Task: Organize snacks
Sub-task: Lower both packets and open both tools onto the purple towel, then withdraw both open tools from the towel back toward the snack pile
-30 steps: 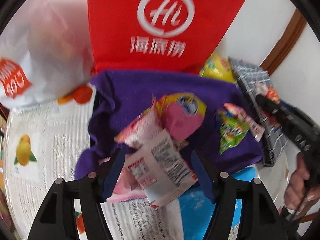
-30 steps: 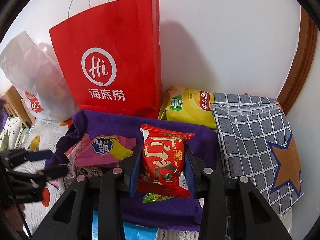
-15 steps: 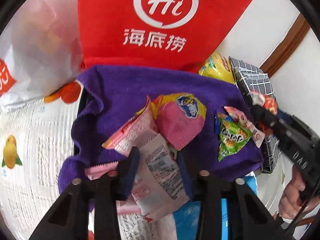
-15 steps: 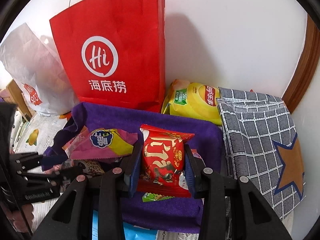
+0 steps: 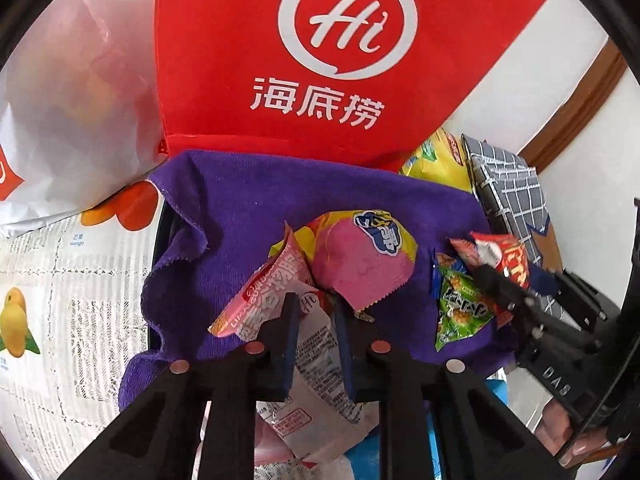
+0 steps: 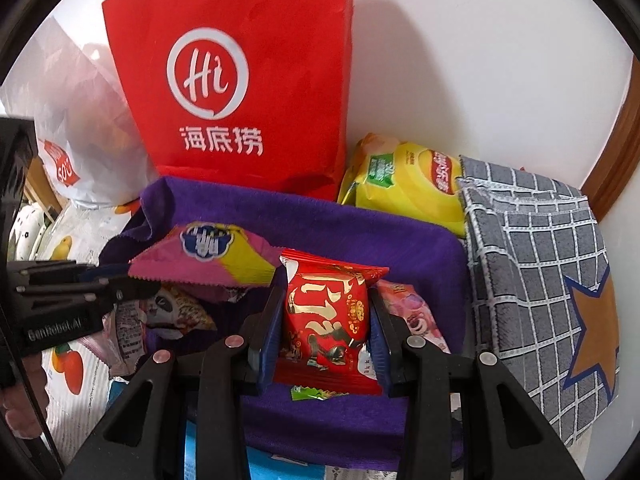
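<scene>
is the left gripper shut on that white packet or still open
Shut. The left gripper has both fingers pressed against the sides of the white packet, which is pinched narrow between them.

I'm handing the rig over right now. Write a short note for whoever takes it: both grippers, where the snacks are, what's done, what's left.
Left gripper: shut on the white snack packet.
Right gripper: shut on the red snack packet.
Both packets are held over the purple cloth.
On the cloth: pink and yellow packet, green packet, pink packet.
Yellow chip bag sits behind, beside the red paper bag.
Done: two packets gripped. Left: place them, then sort the rest.
</scene>
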Demonstrator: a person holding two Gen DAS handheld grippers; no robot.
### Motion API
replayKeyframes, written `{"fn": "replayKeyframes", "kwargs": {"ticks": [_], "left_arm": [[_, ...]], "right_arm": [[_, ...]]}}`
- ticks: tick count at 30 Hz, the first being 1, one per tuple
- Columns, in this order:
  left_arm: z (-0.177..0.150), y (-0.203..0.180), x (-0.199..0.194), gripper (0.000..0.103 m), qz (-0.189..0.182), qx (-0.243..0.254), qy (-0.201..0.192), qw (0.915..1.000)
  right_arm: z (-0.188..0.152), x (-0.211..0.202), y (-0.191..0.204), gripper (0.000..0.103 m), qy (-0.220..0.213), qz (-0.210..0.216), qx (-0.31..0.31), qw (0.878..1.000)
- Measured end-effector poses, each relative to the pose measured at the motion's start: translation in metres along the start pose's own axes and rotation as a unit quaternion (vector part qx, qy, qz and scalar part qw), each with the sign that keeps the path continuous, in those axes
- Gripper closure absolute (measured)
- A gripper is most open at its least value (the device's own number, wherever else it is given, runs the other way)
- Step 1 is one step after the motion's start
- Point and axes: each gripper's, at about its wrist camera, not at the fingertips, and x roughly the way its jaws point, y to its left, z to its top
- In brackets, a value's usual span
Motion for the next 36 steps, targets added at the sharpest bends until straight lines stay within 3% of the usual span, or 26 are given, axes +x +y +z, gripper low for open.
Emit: {"fn": "replayKeyframes", "kwargs": {"ticks": [6, 10, 16, 19, 23, 30, 36], "left_arm": [[0.001, 0.004, -0.006, 0.086, -0.003, -0.005, 0.003, 1.0], [0.002, 0.009, -0.02, 0.069, 0.002, -0.008, -0.007, 0.9999], [0.003, 0.013, -0.033, 0.069, 0.011, -0.011, -0.014, 0.9998], [0.003, 0.014, -0.042, 0.056, 0.015, -0.008, -0.019, 0.9997], [0.001, 0.014, -0.06, 0.053, 0.024, -0.01, -0.035, 0.999], [-0.028, 0.016, -0.083, 0.05, 0.047, -0.008, -0.034, 0.9983], [-0.067, 0.011, -0.108, 0.05, 0.055, -0.005, -0.044, 0.9975]], "right_arm": [[-0.002, 0.005, 0.003, 0.064, 0.007, 0.004, -0.007, 1.0], [-0.002, 0.009, 0.005, 0.064, 0.014, 0.009, -0.01, 1.0], [-0.002, 0.012, 0.004, 0.051, 0.026, 0.035, 0.004, 0.999], [-0.002, 0.006, 0.008, 0.05, 0.022, 0.039, 0.003, 0.999], [-0.002, -0.013, 0.018, 0.049, 0.007, 0.039, -0.006, 0.999], [-0.017, -0.049, 0.027, 0.049, -0.018, 0.048, 0.004, 0.999], [-0.051, -0.085, 0.039, 0.049, -0.028, 0.051, -0.006, 0.998]]}}
